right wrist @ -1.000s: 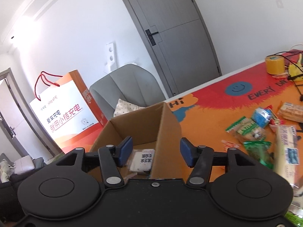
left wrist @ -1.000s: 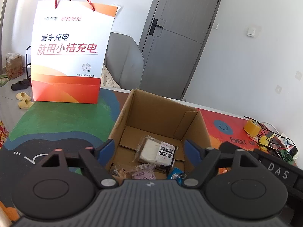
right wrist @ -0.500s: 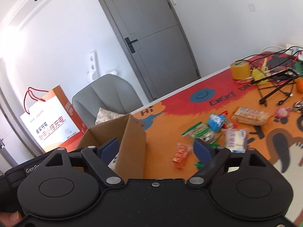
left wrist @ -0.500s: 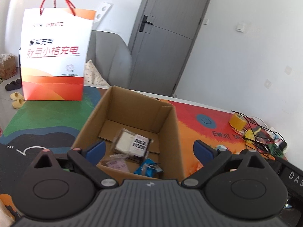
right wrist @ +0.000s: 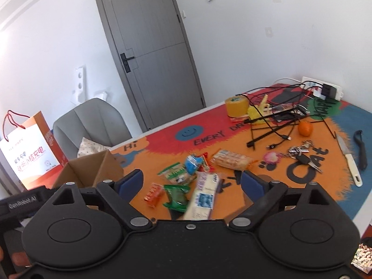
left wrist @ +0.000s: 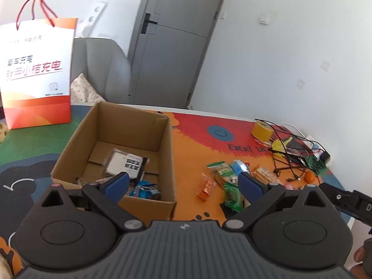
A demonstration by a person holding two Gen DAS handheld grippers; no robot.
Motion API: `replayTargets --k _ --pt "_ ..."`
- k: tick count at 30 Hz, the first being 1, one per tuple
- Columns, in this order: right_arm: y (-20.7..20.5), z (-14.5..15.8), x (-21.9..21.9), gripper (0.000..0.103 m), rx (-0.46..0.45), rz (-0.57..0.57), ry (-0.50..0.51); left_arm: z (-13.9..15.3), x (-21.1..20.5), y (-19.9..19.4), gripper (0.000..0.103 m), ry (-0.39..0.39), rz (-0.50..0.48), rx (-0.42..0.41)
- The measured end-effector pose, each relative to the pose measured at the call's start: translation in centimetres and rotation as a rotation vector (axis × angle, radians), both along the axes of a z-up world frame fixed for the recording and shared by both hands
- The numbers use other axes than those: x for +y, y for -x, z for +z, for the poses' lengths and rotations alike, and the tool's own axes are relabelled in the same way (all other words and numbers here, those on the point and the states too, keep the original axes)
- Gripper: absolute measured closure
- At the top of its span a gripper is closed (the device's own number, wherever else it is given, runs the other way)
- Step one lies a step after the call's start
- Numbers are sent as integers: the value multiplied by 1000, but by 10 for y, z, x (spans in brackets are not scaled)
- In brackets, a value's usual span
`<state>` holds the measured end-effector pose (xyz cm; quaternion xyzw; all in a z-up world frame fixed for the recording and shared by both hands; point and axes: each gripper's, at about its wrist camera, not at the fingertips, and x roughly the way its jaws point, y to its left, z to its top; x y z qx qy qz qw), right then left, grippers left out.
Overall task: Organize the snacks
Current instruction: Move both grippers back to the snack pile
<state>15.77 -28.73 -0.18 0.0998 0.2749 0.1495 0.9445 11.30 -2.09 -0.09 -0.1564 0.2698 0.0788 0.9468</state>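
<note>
An open cardboard box (left wrist: 160, 144) stands on the colourful mat; it also shows in the right wrist view (right wrist: 102, 169). It holds a white snack pack (left wrist: 125, 162) and a blue packet (left wrist: 145, 190). Several loose snacks lie on the orange patch right of the box: a small orange packet (right wrist: 153, 194), a green packet (right wrist: 177, 196), a long white pack (right wrist: 204, 194), a blue packet (right wrist: 193, 164) and a cracker pack (right wrist: 230, 159). My left gripper (left wrist: 183, 184) is open and empty above the box's near right corner. My right gripper (right wrist: 191, 181) is open and empty above the loose snacks.
A white and orange paper bag (left wrist: 34, 74) stands behind the box, a grey chair (left wrist: 102, 69) beyond the table. Yellow tape (right wrist: 237, 105), tangled cables (right wrist: 274, 125), an orange (right wrist: 305, 127), keys (right wrist: 300, 153), a knife (right wrist: 350, 162) and a peeler (right wrist: 361, 148) lie at right.
Both grippers have swung right, away from the box toward the loose snacks, and both have opened wider. The box and its contents have not moved.
</note>
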Motion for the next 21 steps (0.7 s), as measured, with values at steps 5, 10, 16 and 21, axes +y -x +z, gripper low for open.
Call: replayTargets --k 5,10,16,21 --pt "3 -9 -10 12 23 -2 17 0 -14 1 4 -11 -60 -14" --pt "9 -21 -18 13 55 -3 33 -6 -28 5 6 -23 -97 -6" --pt "15 -39 -15 14 94 10 60 -17 -37 9 9 -25 -127 13" --pt "14 -52 -7 15 106 37 71 -25 -41 9 14 -18 -162 22"
